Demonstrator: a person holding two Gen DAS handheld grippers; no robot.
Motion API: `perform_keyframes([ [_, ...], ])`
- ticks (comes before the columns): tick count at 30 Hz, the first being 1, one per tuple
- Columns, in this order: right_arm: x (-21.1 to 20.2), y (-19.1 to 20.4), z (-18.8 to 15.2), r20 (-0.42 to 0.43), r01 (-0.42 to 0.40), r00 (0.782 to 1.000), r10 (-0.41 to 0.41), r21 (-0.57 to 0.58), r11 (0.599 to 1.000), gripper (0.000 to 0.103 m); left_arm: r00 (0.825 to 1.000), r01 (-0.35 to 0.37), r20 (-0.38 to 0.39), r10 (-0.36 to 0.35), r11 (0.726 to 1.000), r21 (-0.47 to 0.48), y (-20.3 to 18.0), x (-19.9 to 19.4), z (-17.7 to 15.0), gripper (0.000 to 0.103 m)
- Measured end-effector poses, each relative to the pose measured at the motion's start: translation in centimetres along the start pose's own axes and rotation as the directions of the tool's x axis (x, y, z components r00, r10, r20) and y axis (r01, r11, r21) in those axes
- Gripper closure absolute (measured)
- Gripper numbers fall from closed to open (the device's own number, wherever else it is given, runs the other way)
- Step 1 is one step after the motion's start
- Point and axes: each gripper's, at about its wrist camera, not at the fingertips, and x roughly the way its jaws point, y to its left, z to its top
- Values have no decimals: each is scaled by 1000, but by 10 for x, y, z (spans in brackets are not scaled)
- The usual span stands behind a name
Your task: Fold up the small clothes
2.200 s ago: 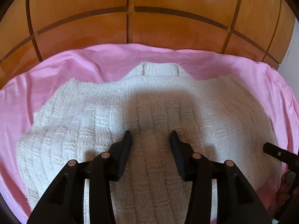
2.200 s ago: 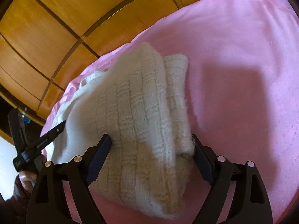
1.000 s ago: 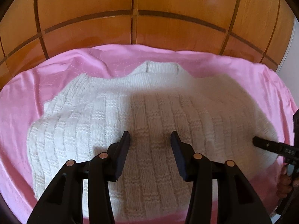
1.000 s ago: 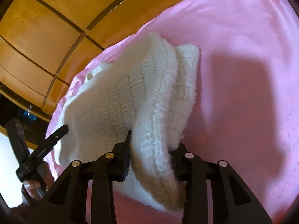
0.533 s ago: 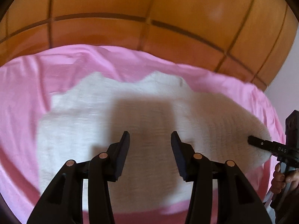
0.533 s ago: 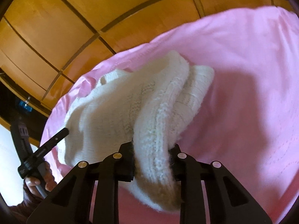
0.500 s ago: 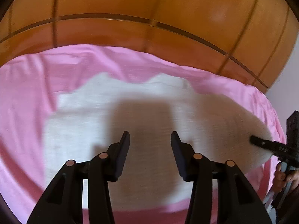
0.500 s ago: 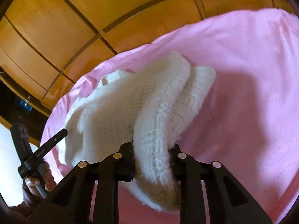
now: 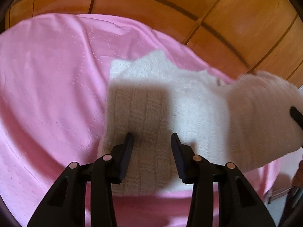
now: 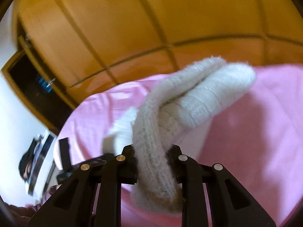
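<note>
A cream knitted sweater lies on a pink sheet. My left gripper is open and empty, just above the sweater's near left part. My right gripper is shut on the sweater's right side and holds it lifted off the sheet. In the left wrist view that lifted side hangs raised at the right, with a right gripper finger showing at its edge. In the right wrist view the left gripper is a blurred dark shape at the lower left.
Orange wooden wardrobe panels stand behind the sheet. A dark doorway and a white wall lie to the left in the right wrist view. The sheet's near edge runs below the sweater.
My right gripper has lifted the sweater's right side higher and carried it towards the left. My left gripper has swung to the left over the sweater and stays open.
</note>
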Motion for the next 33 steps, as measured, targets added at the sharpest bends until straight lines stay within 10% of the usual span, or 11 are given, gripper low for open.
perform_keyframes([
  [7,76,91,1,-108,-134,987,121,-124,983,84,999,46,32,-44,996,-72,29,-20,4,64],
  [14,166,130,-57,-268,-95,963,20,-273,957,81,995,71,77,-58,983,-171,76,-54,11,63],
  [19,140,122,-61,-245,-232,953,179,-205,951,43,984,172,91,-156,964,-203,81,-72,17,49],
  [23,93,107,-69,-191,-257,956,221,-188,948,39,962,270,92,-257,942,-200,67,-77,27,38],
  [29,42,51,-89,-125,-36,992,9,-213,976,39,951,292,-54,-304,943,-160,40,-52,41,34],
  [31,43,46,-90,-113,13,993,-39,-219,976,39,959,251,-96,-268,955,-159,36,-40,43,37],
  [33,49,50,-88,-92,46,993,-71,-250,967,39,959,225,-142,-244,965,-133,25,-25,45,76],
])
